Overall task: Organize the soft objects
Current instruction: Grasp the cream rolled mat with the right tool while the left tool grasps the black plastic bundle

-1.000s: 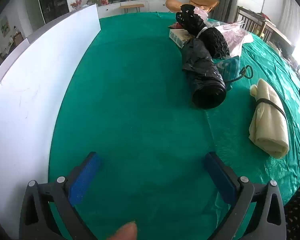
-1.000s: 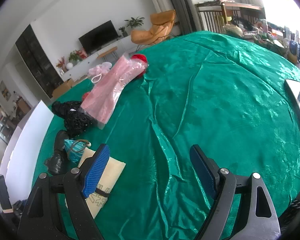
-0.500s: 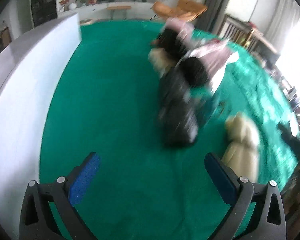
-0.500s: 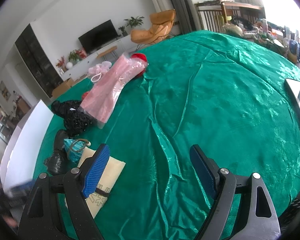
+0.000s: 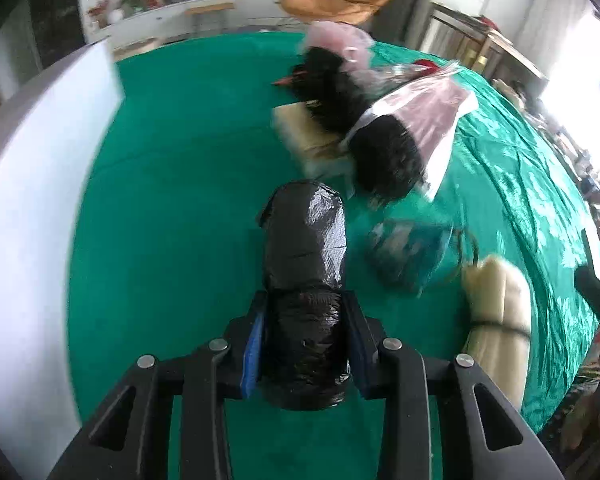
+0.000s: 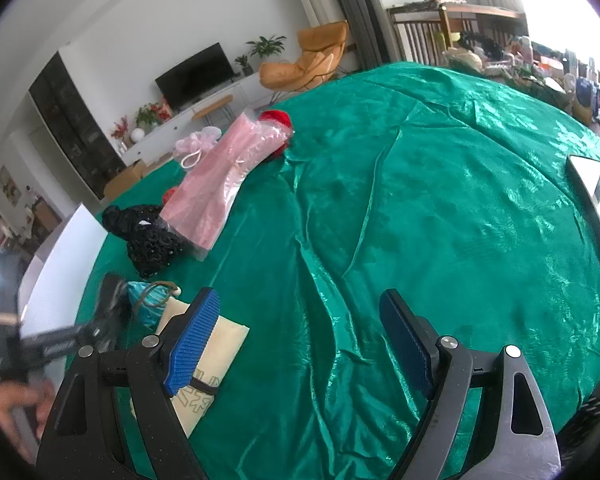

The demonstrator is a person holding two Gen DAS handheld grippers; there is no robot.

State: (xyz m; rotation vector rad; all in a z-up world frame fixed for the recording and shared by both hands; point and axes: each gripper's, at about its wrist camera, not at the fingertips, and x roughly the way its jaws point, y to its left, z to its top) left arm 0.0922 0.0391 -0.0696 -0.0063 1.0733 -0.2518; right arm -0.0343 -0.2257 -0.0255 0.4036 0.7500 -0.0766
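On a table under a green cloth [image 5: 172,184], the left gripper [image 5: 304,344] has just been closing, and its jaws now press on a black roll [image 5: 304,264] of crinkled plastic film. The blue pads clamp the roll's near end from both sides. The roll's long axis runs straight ahead, in line with the fingers, so most of its length juts out past the fingertips toward the middle of the table — that is the relation the next move turns on. A white board [image 5: 32,208] stands to the left of it. To the right lie a teal pouch [image 5: 408,252] and a cream roll [image 5: 496,308]; farther off sit a black mesh bundle [image 5: 384,152] and a pink bag [image 5: 432,116]. The right gripper [image 6: 300,340] hangs well apart, its jaws wide with nothing between them — only bare cloth. The left hand holds the piece, so it is likely the one to place it.
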